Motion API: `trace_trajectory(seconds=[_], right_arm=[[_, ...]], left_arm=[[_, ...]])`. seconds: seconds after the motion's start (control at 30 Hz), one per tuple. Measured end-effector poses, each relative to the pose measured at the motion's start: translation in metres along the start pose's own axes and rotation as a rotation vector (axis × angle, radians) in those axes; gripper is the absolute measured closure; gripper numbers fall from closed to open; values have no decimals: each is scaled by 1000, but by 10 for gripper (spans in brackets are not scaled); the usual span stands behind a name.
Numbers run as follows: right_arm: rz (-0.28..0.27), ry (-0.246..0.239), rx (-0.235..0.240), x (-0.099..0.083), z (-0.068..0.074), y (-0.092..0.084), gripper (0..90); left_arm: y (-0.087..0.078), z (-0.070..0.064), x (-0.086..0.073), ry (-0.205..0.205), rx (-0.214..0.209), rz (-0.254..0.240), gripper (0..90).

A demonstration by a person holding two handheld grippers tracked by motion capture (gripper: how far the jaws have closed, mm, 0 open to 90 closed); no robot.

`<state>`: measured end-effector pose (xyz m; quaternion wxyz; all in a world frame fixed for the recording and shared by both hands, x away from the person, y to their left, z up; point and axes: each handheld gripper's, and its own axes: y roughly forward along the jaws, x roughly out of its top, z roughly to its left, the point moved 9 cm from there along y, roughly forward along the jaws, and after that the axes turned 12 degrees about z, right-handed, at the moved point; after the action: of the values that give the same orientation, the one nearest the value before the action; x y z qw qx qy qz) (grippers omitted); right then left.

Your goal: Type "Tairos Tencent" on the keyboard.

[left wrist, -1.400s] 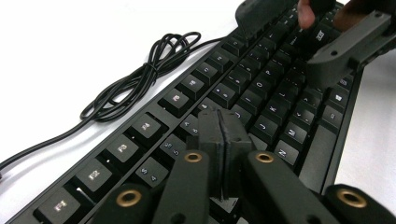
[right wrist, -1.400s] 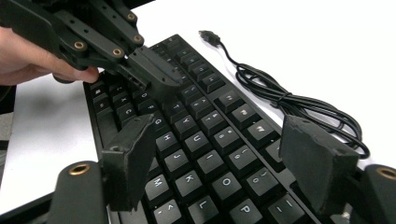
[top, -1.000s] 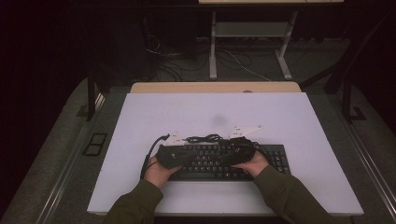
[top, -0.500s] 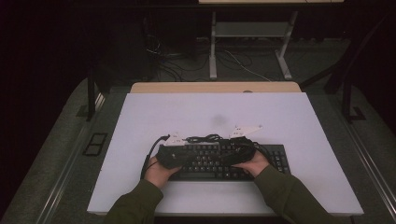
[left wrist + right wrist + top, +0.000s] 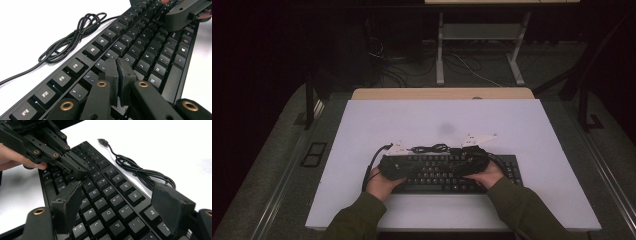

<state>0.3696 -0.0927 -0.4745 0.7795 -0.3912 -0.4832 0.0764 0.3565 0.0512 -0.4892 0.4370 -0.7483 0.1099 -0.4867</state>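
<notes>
The white surface (image 5: 412, 120) carried a black keyboard (image 5: 447, 172) near the person's edge, its bundled cable (image 5: 72, 37) lying on the surface just behind it. Both hands were over the keys, so the typing looked to be under way, with no sign of how much was left. The left gripper (image 5: 118, 67) had its jaws pressed together with nothing between them, the tips resting on or just above the middle letter rows. The right gripper (image 5: 117, 202) hovered over the keys farther along, jaws wide apart and empty, the keyboard directly beneath both.
</notes>
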Motion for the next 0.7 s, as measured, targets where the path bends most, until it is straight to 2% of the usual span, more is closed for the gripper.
trace_trajectory(seconds=[0.17,0.3,0.5,0.7], right_arm=[[-8,-7,-7,0,-2,-5,196],[-11,5,-11,-1,-6,-8,186],[-22,8,-21,-4,-10,-12,177],[-24,1,-31,-8,-11,-18,164]], left_arm=[[-2,0,2,-1,4,-5,824],[-4,2,1,-5,4,-3,757],[-8,5,-2,-4,21,-7,611],[-12,3,-5,-21,7,-14,465]])
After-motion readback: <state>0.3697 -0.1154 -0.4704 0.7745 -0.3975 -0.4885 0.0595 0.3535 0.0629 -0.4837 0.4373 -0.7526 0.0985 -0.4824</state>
